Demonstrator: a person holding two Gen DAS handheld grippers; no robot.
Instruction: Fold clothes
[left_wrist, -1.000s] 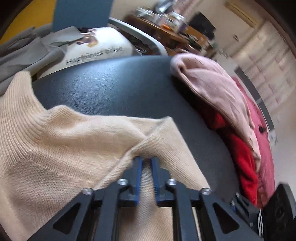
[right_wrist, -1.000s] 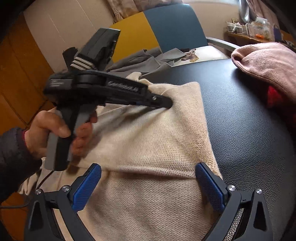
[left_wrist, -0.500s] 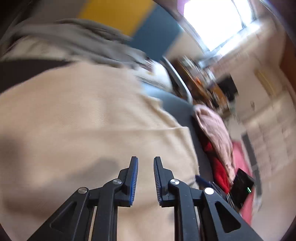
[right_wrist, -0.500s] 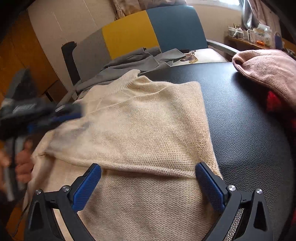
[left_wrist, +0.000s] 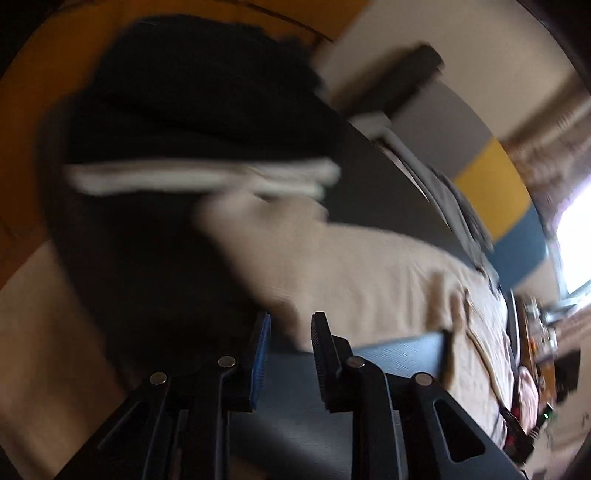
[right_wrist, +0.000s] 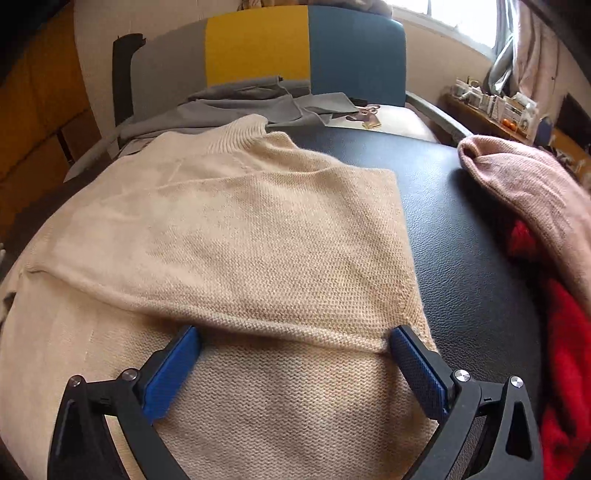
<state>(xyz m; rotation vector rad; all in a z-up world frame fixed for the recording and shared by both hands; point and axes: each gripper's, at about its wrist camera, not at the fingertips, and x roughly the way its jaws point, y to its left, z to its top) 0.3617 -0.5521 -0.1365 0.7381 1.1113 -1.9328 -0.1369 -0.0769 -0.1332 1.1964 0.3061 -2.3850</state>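
Right wrist view: right tongs (right_wrist: 293, 354) spread wide over the beige knit sweater (right_wrist: 240, 229) on the black leather tabletop (right_wrist: 461, 258); left tongs (left_wrist: 289, 338) narrowly parted, gripping nothing.

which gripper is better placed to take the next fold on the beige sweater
Probably the right gripper: its jaws are wide open directly over the beige sweater, at a folded edge. The left gripper view is motion-blurred, with its narrowly open jaws pointing off toward the sweater's side.

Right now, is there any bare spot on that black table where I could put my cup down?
Yes: a strip of bare black table between the beige sweater and the pink garment, running back toward the chair. The right edge is crowded with the pink garment and red clothing; the sweater covers the left, under the open right gripper.
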